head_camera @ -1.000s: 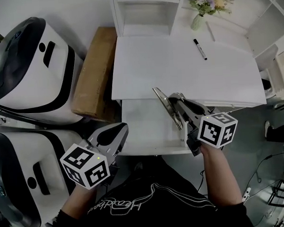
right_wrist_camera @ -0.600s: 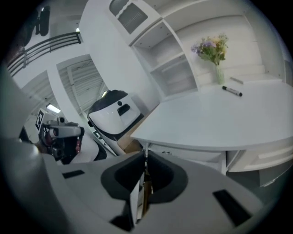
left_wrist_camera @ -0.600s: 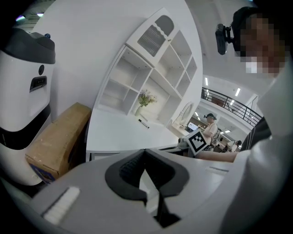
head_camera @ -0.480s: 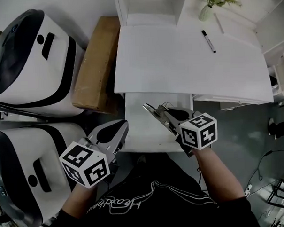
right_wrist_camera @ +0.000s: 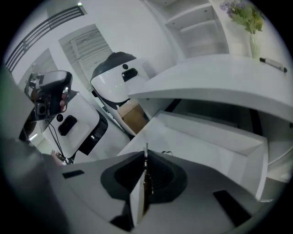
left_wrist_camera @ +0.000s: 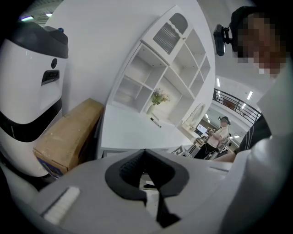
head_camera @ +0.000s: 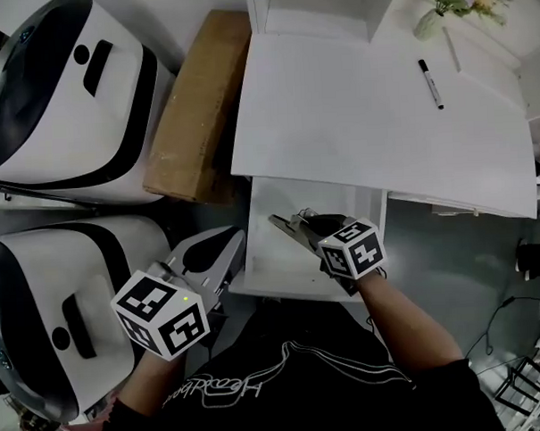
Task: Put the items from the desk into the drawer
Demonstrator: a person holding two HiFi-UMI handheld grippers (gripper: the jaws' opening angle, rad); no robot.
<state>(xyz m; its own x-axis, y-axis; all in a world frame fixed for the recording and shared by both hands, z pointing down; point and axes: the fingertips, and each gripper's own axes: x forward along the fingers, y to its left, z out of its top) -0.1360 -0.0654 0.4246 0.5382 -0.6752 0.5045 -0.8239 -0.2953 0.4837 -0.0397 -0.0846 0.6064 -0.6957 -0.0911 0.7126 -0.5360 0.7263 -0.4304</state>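
In the head view, a white desk fills the upper right of the frame, with a black marker lying near its right edge and a vase of flowers in the top right corner. Below the desk's front edge the drawer stands pulled out at centre. The right gripper reaches over the drawer, jaws clenched on a thin flat metal strip that sticks out toward the upper left; whether the strip touches the drawer floor cannot be told. The left gripper hangs at lower left, beside the drawer's left wall. A cardboard box lies left of the desk, with two white machines beyond it. In the left gripper view, the jaws meet at their tips at bottom centre with nothing gripped; the box sits at left, and the marker and vase stand on the desk at centre. In the right gripper view, the jaws are pressed onto the strip, seen nearly edge-on at bottom centre, above the drawer. The marker shows at upper right.
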